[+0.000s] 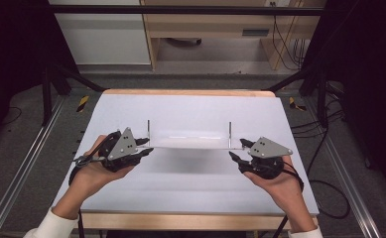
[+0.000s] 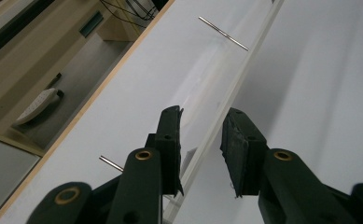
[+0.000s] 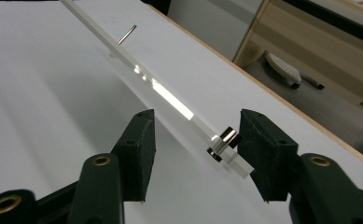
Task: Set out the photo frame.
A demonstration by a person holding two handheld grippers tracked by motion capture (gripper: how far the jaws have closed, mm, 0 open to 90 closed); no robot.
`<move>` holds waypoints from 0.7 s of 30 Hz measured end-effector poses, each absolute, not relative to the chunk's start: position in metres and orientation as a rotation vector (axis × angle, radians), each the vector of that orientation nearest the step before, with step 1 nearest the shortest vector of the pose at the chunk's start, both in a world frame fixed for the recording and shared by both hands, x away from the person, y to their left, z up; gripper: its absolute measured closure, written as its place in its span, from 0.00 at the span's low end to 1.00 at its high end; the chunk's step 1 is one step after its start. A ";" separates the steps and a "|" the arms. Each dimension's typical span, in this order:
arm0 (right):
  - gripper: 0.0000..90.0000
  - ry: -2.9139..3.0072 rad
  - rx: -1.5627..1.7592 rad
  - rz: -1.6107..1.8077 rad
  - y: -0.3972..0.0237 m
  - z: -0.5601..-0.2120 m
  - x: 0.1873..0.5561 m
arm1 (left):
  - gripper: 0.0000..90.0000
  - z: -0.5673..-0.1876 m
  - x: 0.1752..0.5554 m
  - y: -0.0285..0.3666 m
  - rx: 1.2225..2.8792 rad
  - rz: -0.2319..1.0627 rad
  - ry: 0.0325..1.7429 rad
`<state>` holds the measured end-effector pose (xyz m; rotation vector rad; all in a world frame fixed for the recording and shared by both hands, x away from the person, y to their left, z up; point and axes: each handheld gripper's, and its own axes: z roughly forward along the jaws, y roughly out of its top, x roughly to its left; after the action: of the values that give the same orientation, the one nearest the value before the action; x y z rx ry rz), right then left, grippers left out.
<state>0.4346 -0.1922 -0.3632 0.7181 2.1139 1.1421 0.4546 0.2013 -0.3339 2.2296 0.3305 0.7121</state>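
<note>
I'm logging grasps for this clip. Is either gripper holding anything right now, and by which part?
Nothing is held. Both grippers are open, the left gripper and right gripper each straddling one end of the clear acrylic plate without closing on it.

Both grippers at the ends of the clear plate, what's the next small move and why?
Probably close both grippers on the clear plate. The left gripper and right gripper each straddle an end of it with fingers open, the plate's edge in the gap. The plate carries thin upright metal pins, so squeeze both ends together to keep it level.
</note>
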 end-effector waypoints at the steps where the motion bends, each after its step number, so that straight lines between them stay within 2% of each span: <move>1: 0.54 2.110 0.715 1.137 -0.192 -0.362 0.434 | 0.75 -0.334 0.455 0.201 2.230 0.712 0.331; 6: 0.62 2.091 0.729 1.149 -0.196 -0.357 0.441 | 0.75 -0.328 0.463 0.202 2.230 0.710 0.327; 21: 0.62 2.074 0.757 1.149 -0.195 -0.341 0.462 | 0.72 -0.312 0.485 0.200 2.224 0.735 0.329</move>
<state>0.4622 -0.1949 -0.3413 0.7571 2.0740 1.1492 0.4852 0.1996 -0.3122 2.2238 0.3292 0.7350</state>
